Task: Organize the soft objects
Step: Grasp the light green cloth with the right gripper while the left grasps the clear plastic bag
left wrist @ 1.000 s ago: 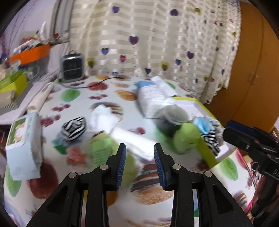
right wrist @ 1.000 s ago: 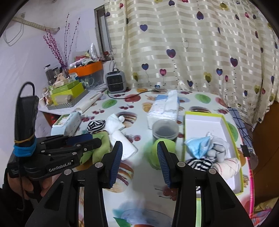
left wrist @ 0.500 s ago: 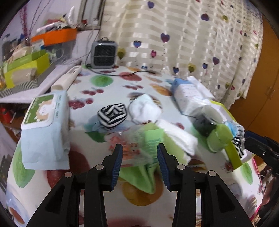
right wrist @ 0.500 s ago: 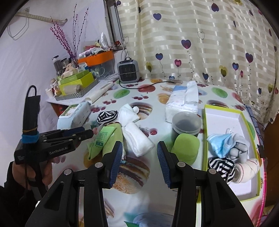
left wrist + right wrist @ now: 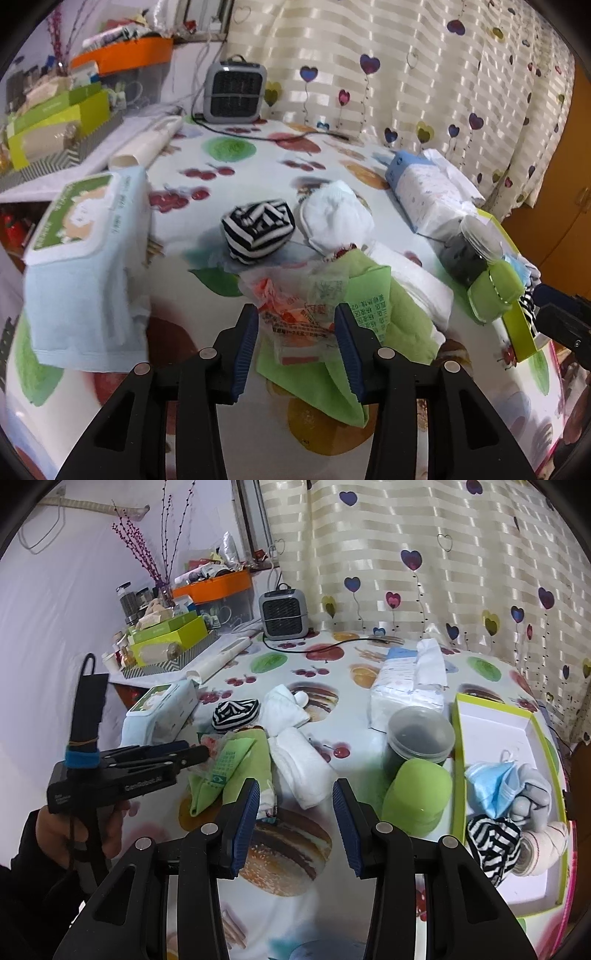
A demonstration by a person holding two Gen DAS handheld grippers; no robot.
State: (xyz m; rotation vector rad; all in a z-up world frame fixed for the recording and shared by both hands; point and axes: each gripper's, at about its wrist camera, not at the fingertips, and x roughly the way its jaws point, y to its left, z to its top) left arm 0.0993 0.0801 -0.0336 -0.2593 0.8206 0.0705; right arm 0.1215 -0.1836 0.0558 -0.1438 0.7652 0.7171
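Note:
My left gripper (image 5: 297, 347) is open, its jaws on either side of a crinkled clear wrapper (image 5: 295, 306) lying on a green cloth (image 5: 391, 332). Beyond it sit a black-and-white striped sock ball (image 5: 258, 229), a white sock (image 5: 334, 218) and a folded white towel (image 5: 417, 284). My right gripper (image 5: 295, 821) is open and empty above the table, in front of the green cloth (image 5: 243, 764) and white towel (image 5: 301, 771). The left gripper (image 5: 192, 755) shows there too. The green-rimmed tray (image 5: 495, 723) at right holds a blue mask (image 5: 493, 782), a striped sock and pale socks.
A wet-wipes pack (image 5: 85, 254) lies left. A tissue pack (image 5: 410, 683), a dark lidded tub (image 5: 419, 738) and a green lid (image 5: 417, 797) sit beside the tray. A small heater (image 5: 282, 614) with its cord and cluttered boxes (image 5: 166, 642) stand at the back.
My left gripper has swung left and moved in over the wrapper and green cloth, which now lie between its jaws. My right gripper has moved a little closer to the table.

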